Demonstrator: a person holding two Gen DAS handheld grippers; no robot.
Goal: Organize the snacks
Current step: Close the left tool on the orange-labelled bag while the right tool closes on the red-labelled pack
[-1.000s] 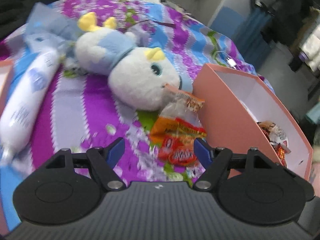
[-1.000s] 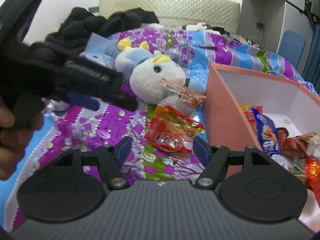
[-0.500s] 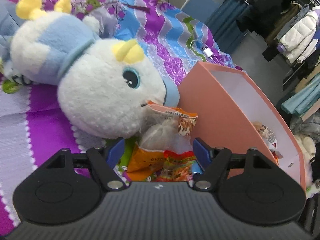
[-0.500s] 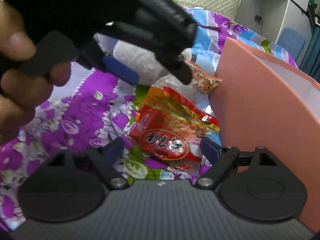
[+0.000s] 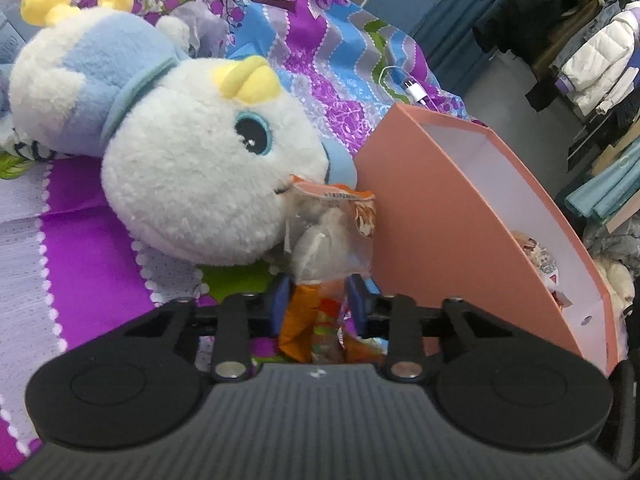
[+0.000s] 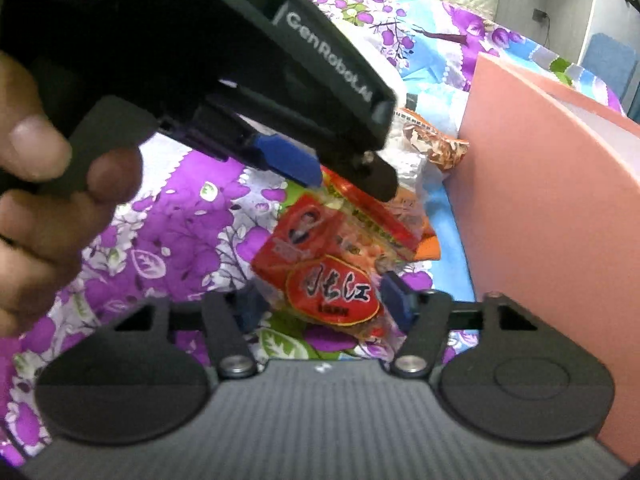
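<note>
Left wrist view shows the left gripper (image 5: 316, 300) with its jaws just drawn in from wide, now pinching the orange snack packet (image 5: 308, 320) between its blue fingertips (image 5: 281, 296). Ahead, a clear packet (image 5: 328, 240) leans between the white-and-blue plush toy (image 5: 192, 176) and the pink box (image 5: 436, 232), whose white inside holds more wrapped snacks (image 5: 538, 256); a clothes rack (image 5: 592, 48) stands beyond the bed, unseen from the other side.

Right wrist view shows the person's hand (image 6: 44, 200) on the left gripper's black body, marked "GenRobot.AI". The right gripper (image 6: 324, 304) has also just been closing, and the red snack packet (image 6: 332, 280), with a red oval of Chinese characters, lies between its fingers on the purple floral bedspread (image 6: 160, 240); whether they press it I cannot tell. Since a second ago, both grippers sit closer to the packets.
</note>
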